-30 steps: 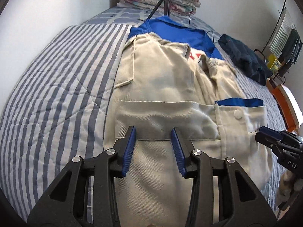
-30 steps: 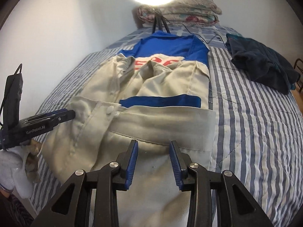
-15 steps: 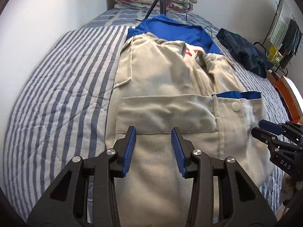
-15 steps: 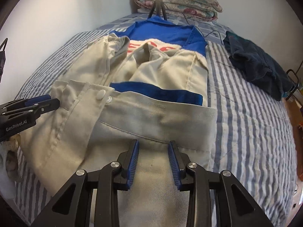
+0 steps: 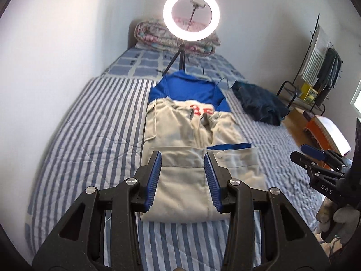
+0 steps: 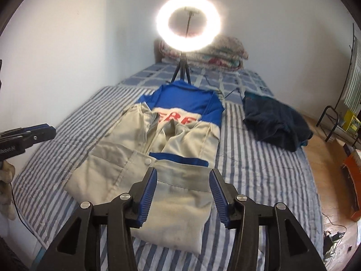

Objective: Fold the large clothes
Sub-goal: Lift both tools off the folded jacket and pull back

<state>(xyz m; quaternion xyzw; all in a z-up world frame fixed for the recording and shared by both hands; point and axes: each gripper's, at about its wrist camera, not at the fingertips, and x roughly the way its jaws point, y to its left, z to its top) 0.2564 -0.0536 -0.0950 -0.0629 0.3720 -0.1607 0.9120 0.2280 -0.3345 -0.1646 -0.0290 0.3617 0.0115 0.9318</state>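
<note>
A beige work jacket with blue shoulders and red lettering (image 5: 185,135) (image 6: 162,149) lies flat along the striped bed, its lower part folded up over the body. My left gripper (image 5: 183,158) hovers above the jacket's near end, jaws apart with nothing between them. My right gripper (image 6: 183,175) also hangs above the near end; its jaws are opening and hold nothing. In the left wrist view the right gripper (image 5: 315,158) shows at the right edge. In the right wrist view the left gripper (image 6: 29,133) shows at the left edge.
A ring light on a tripod (image 5: 191,18) (image 6: 188,28) stands on the bed beyond the jacket, before folded quilts (image 5: 153,36). A dark blue garment (image 5: 259,103) (image 6: 275,122) lies on the bed's right side. A rack (image 5: 320,67) and wooden floor (image 6: 325,169) lie further right.
Both grippers have risen and pulled back from the jacket, so the ring light and the bed's near end now show. The right gripper's jaws stand wider than before.
</note>
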